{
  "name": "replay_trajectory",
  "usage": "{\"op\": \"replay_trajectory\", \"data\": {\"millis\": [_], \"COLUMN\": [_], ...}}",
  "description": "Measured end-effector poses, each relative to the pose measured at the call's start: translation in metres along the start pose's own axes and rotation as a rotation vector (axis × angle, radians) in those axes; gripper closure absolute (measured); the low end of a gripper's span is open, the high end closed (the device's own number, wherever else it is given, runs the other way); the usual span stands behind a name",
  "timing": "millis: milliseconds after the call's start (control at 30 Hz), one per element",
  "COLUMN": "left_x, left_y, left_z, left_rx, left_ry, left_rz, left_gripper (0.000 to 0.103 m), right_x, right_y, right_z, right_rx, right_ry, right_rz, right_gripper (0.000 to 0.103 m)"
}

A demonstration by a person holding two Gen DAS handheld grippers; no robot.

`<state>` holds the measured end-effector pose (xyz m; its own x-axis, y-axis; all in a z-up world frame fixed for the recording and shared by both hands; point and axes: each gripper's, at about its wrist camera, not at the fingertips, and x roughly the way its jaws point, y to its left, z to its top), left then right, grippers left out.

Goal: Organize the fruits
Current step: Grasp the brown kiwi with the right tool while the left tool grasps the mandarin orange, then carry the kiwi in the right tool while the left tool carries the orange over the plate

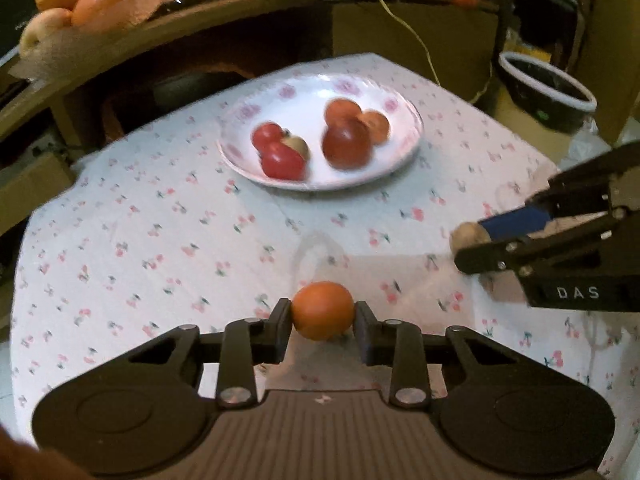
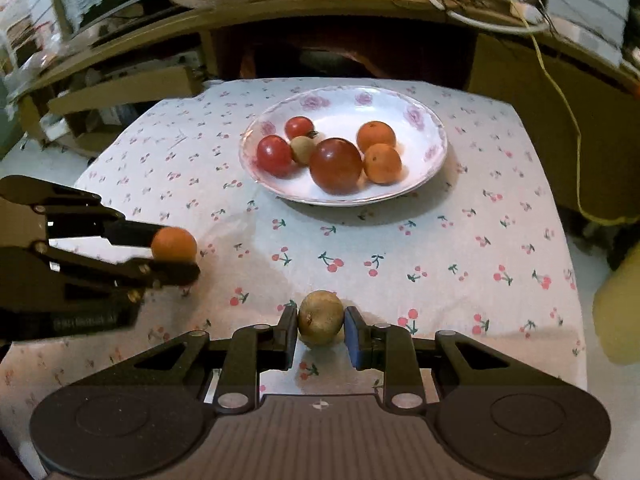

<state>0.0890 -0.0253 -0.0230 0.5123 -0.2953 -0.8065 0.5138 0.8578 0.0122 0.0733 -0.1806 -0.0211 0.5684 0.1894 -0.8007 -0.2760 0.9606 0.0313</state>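
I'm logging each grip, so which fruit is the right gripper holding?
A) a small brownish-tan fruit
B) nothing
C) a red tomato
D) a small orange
A: the right gripper has its jaws closed on a small brownish-tan fruit, while the small orange sits in the left gripper.

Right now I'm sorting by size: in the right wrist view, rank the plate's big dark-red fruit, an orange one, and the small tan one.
1. Dark-red fruit
2. Orange fruit; its neighbour looks alike
3. Tan fruit
All lie on the plate, so nearness hardly matters.

I'm in a cluttered home: cherry-print tablecloth (image 2: 400,240), floral plate (image 2: 424,120), cardboard boxes (image 2: 120,88) at left.
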Motion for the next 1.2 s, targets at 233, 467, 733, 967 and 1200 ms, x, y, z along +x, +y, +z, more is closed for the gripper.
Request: {"op": "replay_trajectory", "data": {"millis": [233,467,733,967,1200], "left_x": [0.004,0.005,0.007,0.002,-0.004], "left_y": [-0.006,-0.001,0.002,-0.007,-0.008], "left_z": [0.000,0.002,0.001,0.000,0.013], "left_rx": [0.059,0.095,0.095,0.089,0.070], "left_ry": [-0.031,-0.024,-0.037,-0.020,-0.051], "left_rz": [0.002,0.005,-0.005,-0.042,-0.052], "left_gripper": [0.056,0.041,0.040,0.066,0.066], "right_x": [0.002,0.004,0.003,0.005,-0.001], "right_y": [-0.004,-0.004,-0.008,-0.002,0.002], "right_z": [-0.006,-0.004,-0.001,-0.004,0.001], "right_rx": [-0.032,-0.041,-0.037,-0.073,-0.053], "right_ry": [-0.008,-0.013,-0.017,0.006,-0.004], "right_rz": [0.021,0.019,0.028,0.024,0.046], "right_gripper": [0.074,0.068,0.065,0.074,0.076]}}
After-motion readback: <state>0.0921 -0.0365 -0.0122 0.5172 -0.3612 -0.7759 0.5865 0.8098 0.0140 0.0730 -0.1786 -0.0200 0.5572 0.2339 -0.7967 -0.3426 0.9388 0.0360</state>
